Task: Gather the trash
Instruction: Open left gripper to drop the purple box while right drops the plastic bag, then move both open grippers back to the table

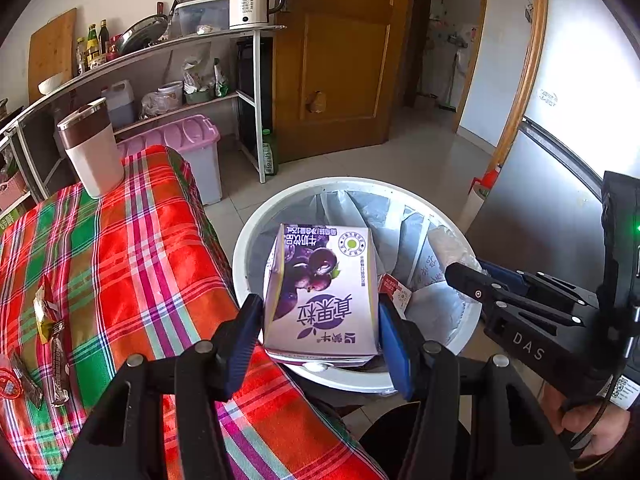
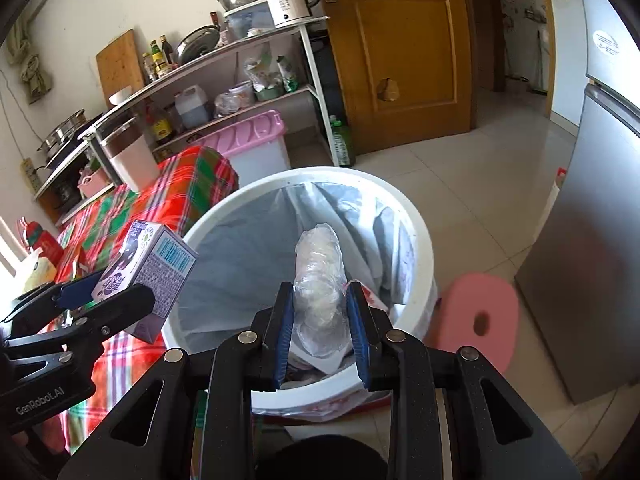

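Round white plastic trash bin [image 2: 420, 236] with a grey-white liner bag [image 1: 400, 220] sits directly ahead of and below both sets of jaws, beside the table with the red-green-purple plaid cloth [image 1: 120, 248].

Left gripper [image 1: 320, 316]: jaws clamped on the purple-and-white rectangular drink carton [image 1: 320, 292], one blue pad on each side face. Carton held over the bin's near rim, lying back with the printed face up. Print reads upside down from this camera: dark blueberry graphic, purple Chinese characters, round green-white logo. From the right wrist camera the same carton [image 2: 154, 276] shows a blue barcode panel on its end face and fine text on the side; edges look square, not crushed.

Right gripper [image 2: 320, 312]: jaws closed on a crumpled wad of clear plastic film [image 2: 318, 280], pinched at its lower half, the rest sticking out forward past the fingertips over the bin opening. Film is translucent, whitish, roughly cylindrical.

Inside the bin, just right of the left jaws: small red-and-white wrapper or box [image 1: 396, 292], partly hidden, can't tell which.

Left of the left jaws, on the cloth: white tumbler with brown band and steel lid [image 1: 92, 148] at the far edge; nearer, a yellow-red snack wrapper [image 1: 44, 312] and a dark foil wrapper [image 1: 58, 364], flat, close together.

Right of the right jaws, on the floor: pink plastic stool with a centre hole [image 2: 476, 320], just beside the bin.
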Demonstrator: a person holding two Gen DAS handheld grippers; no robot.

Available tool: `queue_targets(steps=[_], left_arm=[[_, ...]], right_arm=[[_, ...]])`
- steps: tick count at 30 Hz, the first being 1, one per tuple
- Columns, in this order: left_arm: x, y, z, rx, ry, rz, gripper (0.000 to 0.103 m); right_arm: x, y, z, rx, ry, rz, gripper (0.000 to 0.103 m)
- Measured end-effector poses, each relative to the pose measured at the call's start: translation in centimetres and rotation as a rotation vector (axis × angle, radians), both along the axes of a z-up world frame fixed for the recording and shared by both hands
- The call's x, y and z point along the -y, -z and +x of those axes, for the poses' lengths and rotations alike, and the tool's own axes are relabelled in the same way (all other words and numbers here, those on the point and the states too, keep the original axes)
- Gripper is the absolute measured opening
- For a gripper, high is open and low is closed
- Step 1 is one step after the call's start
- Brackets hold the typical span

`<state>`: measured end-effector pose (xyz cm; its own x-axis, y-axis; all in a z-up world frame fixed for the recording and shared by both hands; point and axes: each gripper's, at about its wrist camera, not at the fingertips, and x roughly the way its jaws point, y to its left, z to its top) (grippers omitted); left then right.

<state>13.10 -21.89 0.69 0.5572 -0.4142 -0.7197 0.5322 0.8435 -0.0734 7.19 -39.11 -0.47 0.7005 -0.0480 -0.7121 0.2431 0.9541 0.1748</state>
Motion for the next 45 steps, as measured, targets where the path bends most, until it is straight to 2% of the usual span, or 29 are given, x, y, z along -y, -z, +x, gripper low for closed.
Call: queue_targets(steps=[6,8,10,12,29,45], left_arm=[[0.2,0.4,0.3,-0.016,0.000,-0.002,0.060],[0.2,0.5,0.4,-0.016,-0.004,0.004,0.062],[0.2,0.6,0.3,-0.017,-0.002,0.001,0.065],[0.1,0.6,0.3,-0.016,-0.005,0.001,0.066],[-2.3,-0.1,-0.6,0.003,-0.033,-0.030,0.069],[-6.5,-1.0,-2.0,0.042,-0.095,-0.069,0.069]], right_arm=[[0.5,0.6,0.1,-0.031,0.026,-0.020,0.028],[0.7,0.8,0.1,-0.037,0.034,-0.019,0.032],[0.8,0.8,0.0,-0.034,0.039,-0.020,0.042],[0.8,0.7,0.0,-0.030,0.042,-0.017,0.045],[-0.6,0.0,-0.9,-0.008,0.036,-0.010,0.046],[-3.5,-1.0,-1.3,0.028,-0.010,-0.005,0.046]])
